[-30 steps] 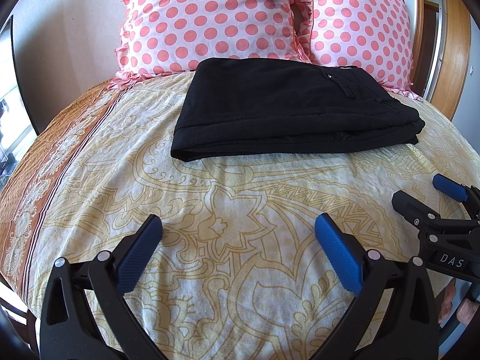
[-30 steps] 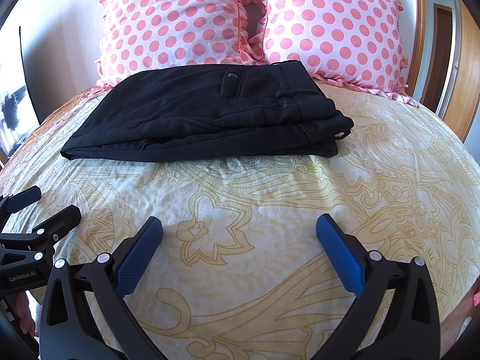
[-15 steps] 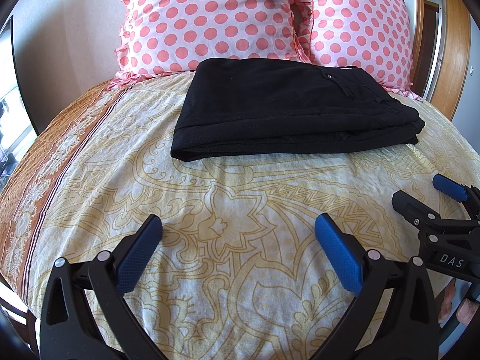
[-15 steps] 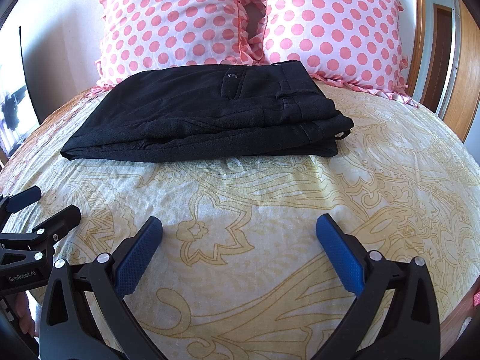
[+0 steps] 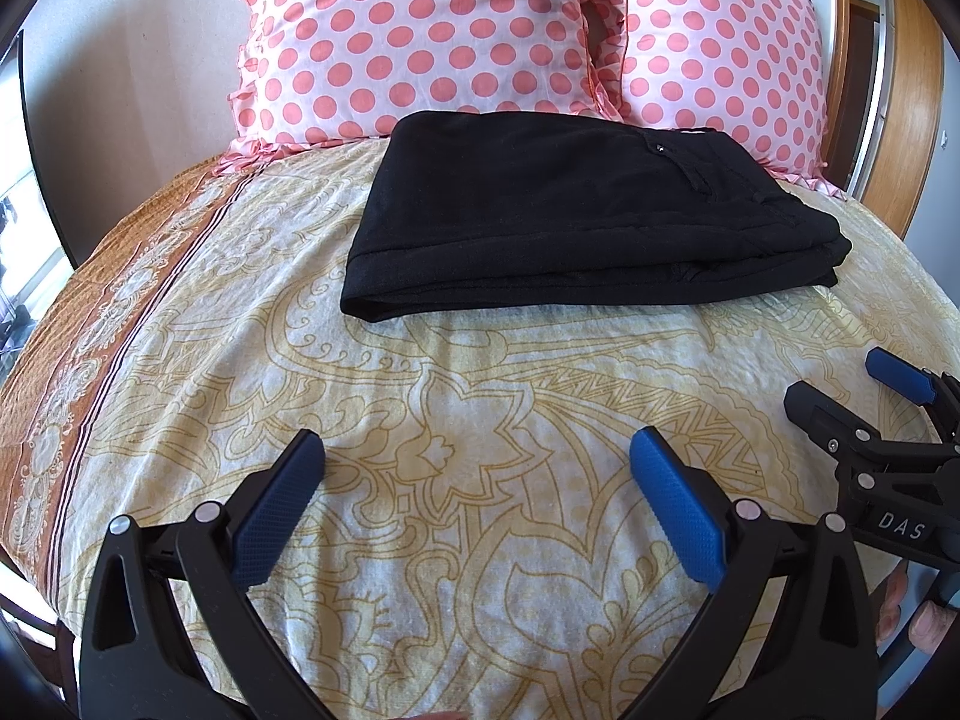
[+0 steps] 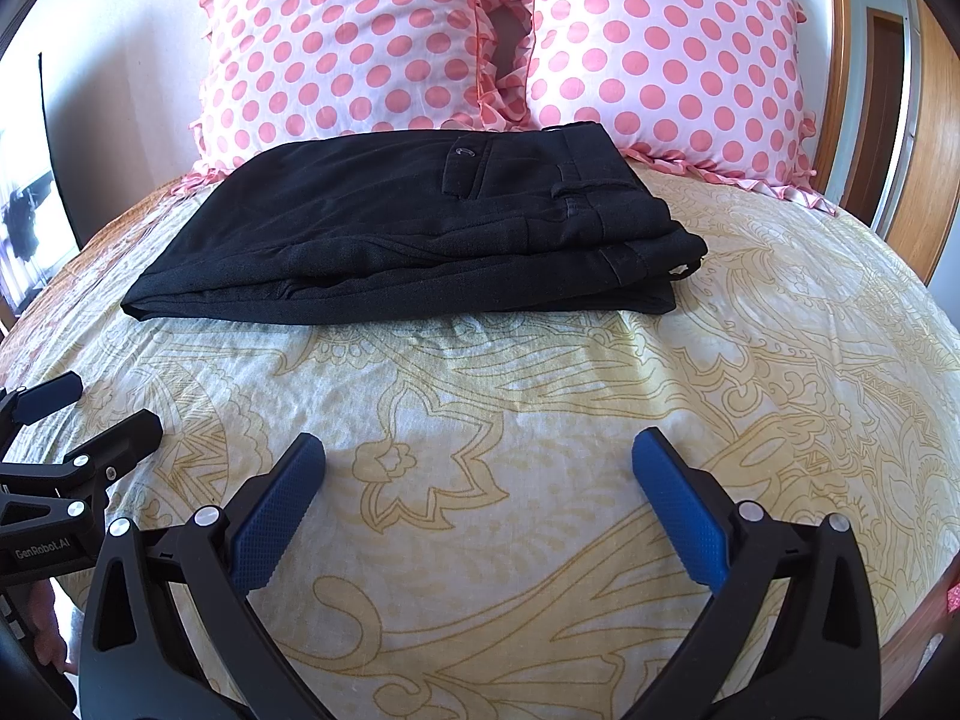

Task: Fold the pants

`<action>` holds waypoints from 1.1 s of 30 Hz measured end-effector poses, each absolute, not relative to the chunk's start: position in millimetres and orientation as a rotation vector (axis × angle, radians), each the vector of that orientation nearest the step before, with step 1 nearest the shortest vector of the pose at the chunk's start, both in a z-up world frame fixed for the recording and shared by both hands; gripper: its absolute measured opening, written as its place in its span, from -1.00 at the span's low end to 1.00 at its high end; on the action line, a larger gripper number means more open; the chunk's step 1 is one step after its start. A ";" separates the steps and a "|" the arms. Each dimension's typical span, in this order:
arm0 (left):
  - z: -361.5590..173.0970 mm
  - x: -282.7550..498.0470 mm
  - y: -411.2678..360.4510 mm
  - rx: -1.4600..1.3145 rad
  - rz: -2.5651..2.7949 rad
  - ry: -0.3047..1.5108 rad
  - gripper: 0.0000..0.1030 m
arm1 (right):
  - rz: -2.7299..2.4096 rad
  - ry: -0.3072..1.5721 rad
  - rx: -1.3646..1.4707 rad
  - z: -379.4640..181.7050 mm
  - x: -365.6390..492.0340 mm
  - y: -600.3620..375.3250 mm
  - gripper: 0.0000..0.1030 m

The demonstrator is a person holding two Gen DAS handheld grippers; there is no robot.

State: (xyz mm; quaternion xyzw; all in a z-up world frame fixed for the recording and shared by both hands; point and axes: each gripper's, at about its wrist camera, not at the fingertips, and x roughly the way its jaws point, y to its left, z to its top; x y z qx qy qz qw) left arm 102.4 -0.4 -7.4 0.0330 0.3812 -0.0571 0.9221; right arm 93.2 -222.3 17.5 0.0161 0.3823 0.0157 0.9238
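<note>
Black pants (image 5: 576,222) lie folded in a flat rectangular stack on the bed, in front of the pillows; they also show in the right wrist view (image 6: 420,234), with the waistband and a back pocket on top at the right. My left gripper (image 5: 477,450) is open and empty, held above the bedspread well short of the pants. My right gripper (image 6: 480,450) is open and empty too, side by side with the left. Each gripper shows at the edge of the other's view, the right one (image 5: 864,396) and the left one (image 6: 90,408).
Two pink polka-dot pillows (image 5: 420,36) (image 6: 660,54) stand against the wall behind the pants. The yellow patterned bedspread (image 5: 480,396) has an orange border on the left (image 5: 90,324). A wooden door frame (image 6: 924,138) stands at the right.
</note>
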 end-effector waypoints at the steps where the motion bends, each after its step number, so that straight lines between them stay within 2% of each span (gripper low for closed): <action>1: -7.2 103.9 -0.2 0.067 -0.118 0.786 0.97 | 0.032 0.784 0.033 17.5 93.1 -222.3 0.97; 33: -8.2 102.0 0.0 0.071 -0.121 0.776 0.97 | 0.031 0.783 0.034 17.0 92.9 -222.2 0.97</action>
